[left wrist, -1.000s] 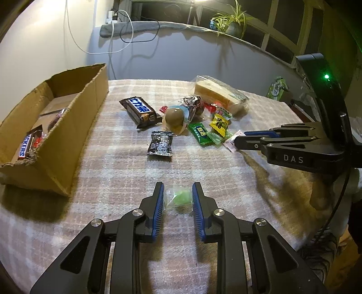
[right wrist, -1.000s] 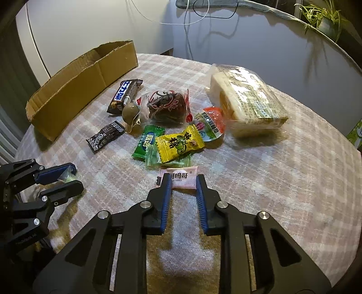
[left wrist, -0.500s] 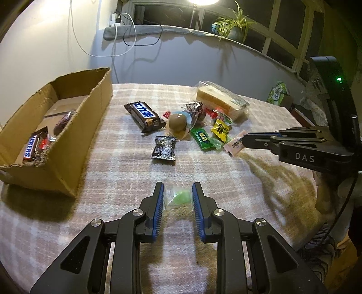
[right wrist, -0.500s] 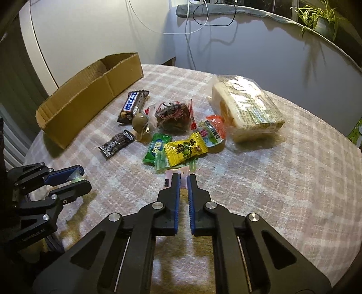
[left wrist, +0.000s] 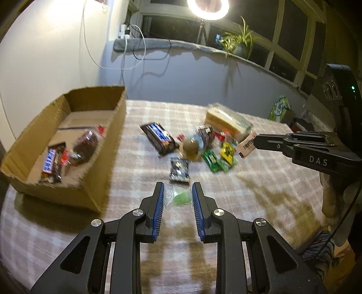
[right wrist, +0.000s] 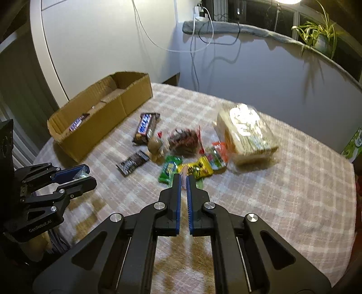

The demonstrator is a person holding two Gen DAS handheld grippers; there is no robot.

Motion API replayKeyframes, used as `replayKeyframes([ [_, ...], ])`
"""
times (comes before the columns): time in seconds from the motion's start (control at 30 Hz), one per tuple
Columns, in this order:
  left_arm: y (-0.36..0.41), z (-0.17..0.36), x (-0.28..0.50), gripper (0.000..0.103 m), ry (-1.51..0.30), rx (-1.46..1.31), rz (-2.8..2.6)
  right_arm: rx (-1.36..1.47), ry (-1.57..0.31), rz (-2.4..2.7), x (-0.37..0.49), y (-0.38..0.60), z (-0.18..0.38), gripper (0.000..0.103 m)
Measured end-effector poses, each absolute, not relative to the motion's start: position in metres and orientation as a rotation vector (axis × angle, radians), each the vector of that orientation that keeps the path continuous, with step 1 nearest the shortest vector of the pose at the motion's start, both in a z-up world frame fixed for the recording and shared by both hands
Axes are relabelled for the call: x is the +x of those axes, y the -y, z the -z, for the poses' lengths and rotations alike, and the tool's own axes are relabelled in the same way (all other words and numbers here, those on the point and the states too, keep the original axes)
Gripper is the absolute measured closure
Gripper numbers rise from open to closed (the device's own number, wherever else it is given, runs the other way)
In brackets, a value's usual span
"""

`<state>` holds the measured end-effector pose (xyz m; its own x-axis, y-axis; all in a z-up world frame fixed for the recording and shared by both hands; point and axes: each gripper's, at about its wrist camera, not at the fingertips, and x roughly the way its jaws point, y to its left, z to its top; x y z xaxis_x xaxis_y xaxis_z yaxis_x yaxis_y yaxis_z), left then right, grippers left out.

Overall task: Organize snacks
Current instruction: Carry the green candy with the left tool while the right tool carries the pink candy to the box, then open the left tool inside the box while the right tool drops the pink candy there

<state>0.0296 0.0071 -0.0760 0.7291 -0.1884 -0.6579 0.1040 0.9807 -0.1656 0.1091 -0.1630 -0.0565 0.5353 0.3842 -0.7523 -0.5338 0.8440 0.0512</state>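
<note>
Both claws loaded, cardboard box [left wrist: 67, 144] off to the left

The left gripper [left wrist: 177, 196] pinches a green candy [left wrist: 181, 197]; the right gripper [right wrist: 185, 179] is clamped on a pink-white packet [left wrist: 247, 144]. Both items hang above the cloth, right of the box; the left gripper is nearer it, its long axis running away from the claws.

Dim room lit by a glaring round white ring lamp [left wrist: 207, 9] at top centre; long shadows, motion-blurred snacks, strong fisheye curvature, dark corners.
</note>
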Motion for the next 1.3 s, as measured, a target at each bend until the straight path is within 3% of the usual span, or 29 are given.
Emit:
replayKeyframes([
  [0.63, -0.097, 0.045, 0.050, 0.080, -0.635, -0.156, 0.014, -0.217, -0.717, -0.679, 0.149, 0.066, 0.000, 0.098],
  [1.3, -0.164, 0.051, 0.085, 0.080, -0.639, -0.212, -0.085, -0.273, -0.787, -0.786, 0.218, -0.056, 0.036, 0.098],
])
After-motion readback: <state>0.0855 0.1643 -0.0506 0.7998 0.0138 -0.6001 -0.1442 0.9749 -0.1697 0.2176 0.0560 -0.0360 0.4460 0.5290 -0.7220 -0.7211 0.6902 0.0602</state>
